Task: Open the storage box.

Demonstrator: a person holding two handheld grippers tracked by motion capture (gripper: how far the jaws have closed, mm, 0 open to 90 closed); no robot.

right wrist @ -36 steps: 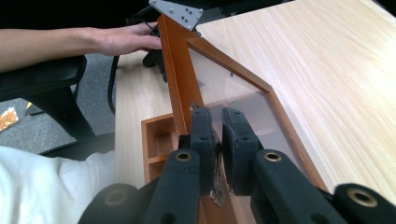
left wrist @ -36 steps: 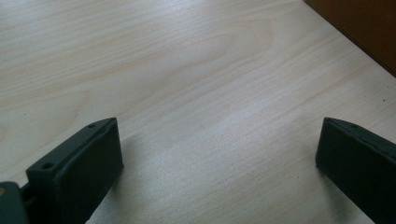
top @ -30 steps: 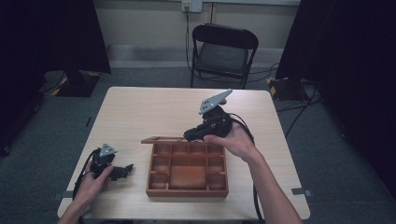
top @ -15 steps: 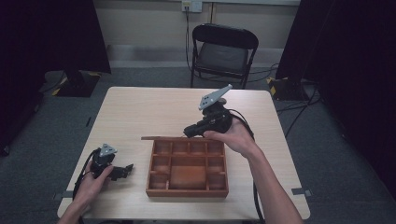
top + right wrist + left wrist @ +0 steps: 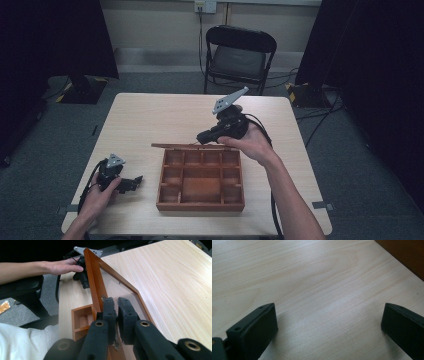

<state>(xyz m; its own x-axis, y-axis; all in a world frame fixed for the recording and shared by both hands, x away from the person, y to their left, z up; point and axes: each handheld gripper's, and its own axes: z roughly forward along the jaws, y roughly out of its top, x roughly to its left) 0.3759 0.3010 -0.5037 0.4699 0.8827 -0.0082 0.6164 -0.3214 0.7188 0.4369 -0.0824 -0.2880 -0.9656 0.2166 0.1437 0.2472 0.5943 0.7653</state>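
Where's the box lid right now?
In the high view the lid stands raised along the box's far edge, mid-table, pinched by the right gripper.

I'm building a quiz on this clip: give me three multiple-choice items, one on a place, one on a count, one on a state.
1. Where does the left gripper rest?
A. on the table, left of the wooden box
B. inside the box
C. on the chair

2. How many chairs stand beyond the table?
A. none
B. one
C. three

3. What is the state of the right gripper?
A. wide open
B. shut on the lid
C. lying on the floor

Answers: 1 A, the high view shows it beside the box. 2 B, one black chair. 3 B, its jaws pinch the lid's frame.
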